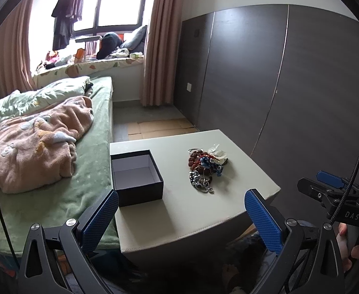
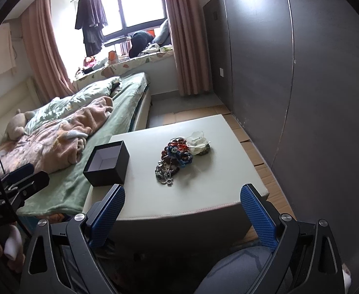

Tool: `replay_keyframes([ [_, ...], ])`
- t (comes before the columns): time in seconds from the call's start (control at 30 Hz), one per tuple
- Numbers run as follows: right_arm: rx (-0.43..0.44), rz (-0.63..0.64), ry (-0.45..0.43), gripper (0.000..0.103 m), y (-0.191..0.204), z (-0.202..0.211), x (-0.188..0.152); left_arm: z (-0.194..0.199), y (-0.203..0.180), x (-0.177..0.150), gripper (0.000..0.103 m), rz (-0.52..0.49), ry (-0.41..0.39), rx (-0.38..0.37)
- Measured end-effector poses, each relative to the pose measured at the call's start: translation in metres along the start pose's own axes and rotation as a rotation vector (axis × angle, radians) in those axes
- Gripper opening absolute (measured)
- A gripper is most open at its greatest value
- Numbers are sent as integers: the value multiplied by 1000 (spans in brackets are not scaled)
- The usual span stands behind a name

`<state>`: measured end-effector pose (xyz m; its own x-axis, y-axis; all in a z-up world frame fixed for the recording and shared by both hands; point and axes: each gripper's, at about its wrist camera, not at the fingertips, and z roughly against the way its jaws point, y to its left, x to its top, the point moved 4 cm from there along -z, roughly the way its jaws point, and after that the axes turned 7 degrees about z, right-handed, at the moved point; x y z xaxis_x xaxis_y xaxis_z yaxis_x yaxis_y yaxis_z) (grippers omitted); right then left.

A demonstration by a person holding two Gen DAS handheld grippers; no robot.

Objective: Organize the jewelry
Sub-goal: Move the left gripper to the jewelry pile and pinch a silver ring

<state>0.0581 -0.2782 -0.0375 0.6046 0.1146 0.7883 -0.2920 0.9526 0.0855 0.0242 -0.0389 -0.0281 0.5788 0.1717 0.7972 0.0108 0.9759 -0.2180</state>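
Observation:
A tangled pile of jewelry with brown, blue and silver beads lies on a pale low table; it also shows in the right wrist view. An open, empty black box with a white inside stands at the table's left edge, seen too in the right wrist view. My left gripper is open and empty, held above the table's near edge. My right gripper is open and empty, held before the table's front edge; it also shows at the right in the left wrist view.
A bed with a green sheet and pink blanket lies against the table's left side. A dark wardrobe wall runs along the right. A white crumpled item lies behind the jewelry. Cardboard covers the floor beyond the table.

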Motion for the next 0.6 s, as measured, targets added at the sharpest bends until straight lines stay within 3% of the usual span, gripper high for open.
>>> replay_keyframes([
  [0.37, -29, -56, 14, 96, -37, -10, -11, -25, -20, 2, 102, -12, 32, -24],
  [0.53, -7, -87, 35, 96, -53, -25, -16, -45, -31, 2, 95, -23, 73, -43],
  [0.6, -17, -92, 39, 96, -58, -30, -17, -55, -33, -1, 86, -17, 107, -54],
])
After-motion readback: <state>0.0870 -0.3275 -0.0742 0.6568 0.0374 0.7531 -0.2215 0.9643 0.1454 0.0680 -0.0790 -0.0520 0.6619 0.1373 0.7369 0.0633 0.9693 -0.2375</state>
